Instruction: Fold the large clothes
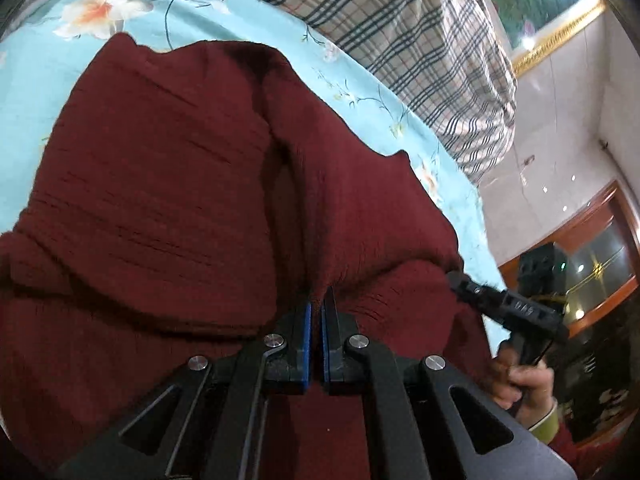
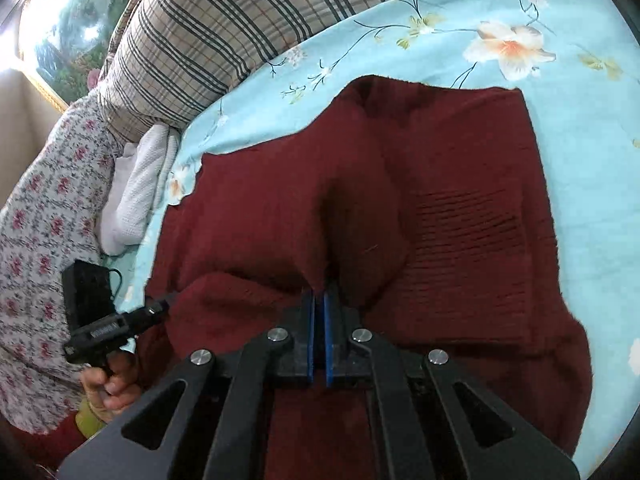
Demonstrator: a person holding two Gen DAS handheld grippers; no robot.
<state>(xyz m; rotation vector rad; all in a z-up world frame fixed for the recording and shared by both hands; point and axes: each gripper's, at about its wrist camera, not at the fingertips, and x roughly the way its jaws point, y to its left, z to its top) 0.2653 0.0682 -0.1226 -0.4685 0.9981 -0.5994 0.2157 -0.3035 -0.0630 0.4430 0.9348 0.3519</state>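
in the left wrist view, a dark red knit garment point(image 1: 168, 200) fills the left and centre of the frame, lying on a light blue floral bedsheet point(image 1: 36, 92) that shows along the upper left and in a band running to the right of centre. the garment's long axis runs from the lower edge of the frame up toward the upper left, with one corner raised at the top and a deep crease down its middle. the left gripper point(image 1: 317, 308) sits at lower centre, its blue-lined jaws drawn together and clamped on a pinch of the garment's near edge. a plaid pillow point(image 1: 420, 40) lies along the top right. at the right edge, the right gripper point(image 1: 454, 278) enters pointing left, its tip closed on the same near edge, held by a hand point(image 1: 524, 384) with a yellow-green cuff. in the right wrist view, a floral-print fabric point(image 2: 44, 220) occupies the left edge with a white towel point(image 2: 136, 192) just beside it, and the plaid pillow point(image 2: 224, 28) crosses the upper left. the left gripper point(image 2: 170, 300) and its hand point(image 2: 108, 384) appear at lower left, tip on the garment's edge. the garment point(image 2: 440, 208) spans centre to right, long axis running from the lower edge to the upper centre, folded layers overlapping. the right gripper point(image 2: 320, 296) at lower centre is shut on the near edge. the bedsheet point(image 2: 592, 140) fills the right side.
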